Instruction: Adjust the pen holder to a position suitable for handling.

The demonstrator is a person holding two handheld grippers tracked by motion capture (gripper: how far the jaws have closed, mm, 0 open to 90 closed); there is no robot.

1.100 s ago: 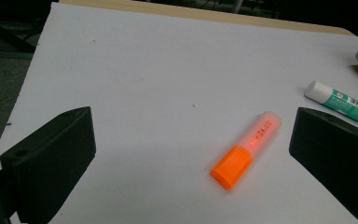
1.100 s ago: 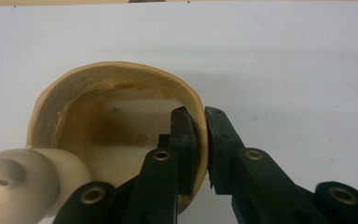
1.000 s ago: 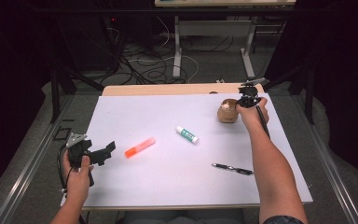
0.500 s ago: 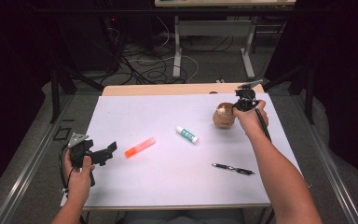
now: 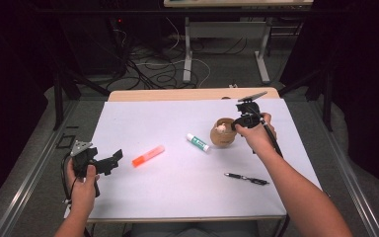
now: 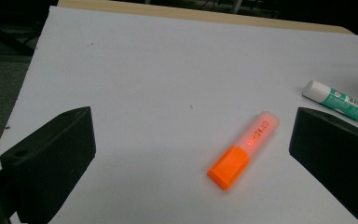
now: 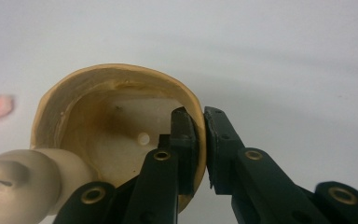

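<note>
The white-covered worktop [image 5: 177, 187] carries everything. At about two o'clock on it stands a round tan wooden bowl-like pot [image 5: 222, 133], and the right tool [image 7: 200, 140] pinches its thin wall, one jaw inside and one outside. The left tool [image 6: 191, 154] hangs spread at eight o'clock, over the orange highlighter [image 6: 244, 150]; a white-and-green glue stick [image 5: 198, 142] lies near centre, a black pen [image 5: 246, 178] at four o'clock. Such an edge grip could slip, I reckon, tipping the pot if lifted.

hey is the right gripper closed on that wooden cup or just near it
Closed on it. In the right gripper view the right gripper pinches the wooden cup by its rim, one jaw inside the wall, one outside.
</note>
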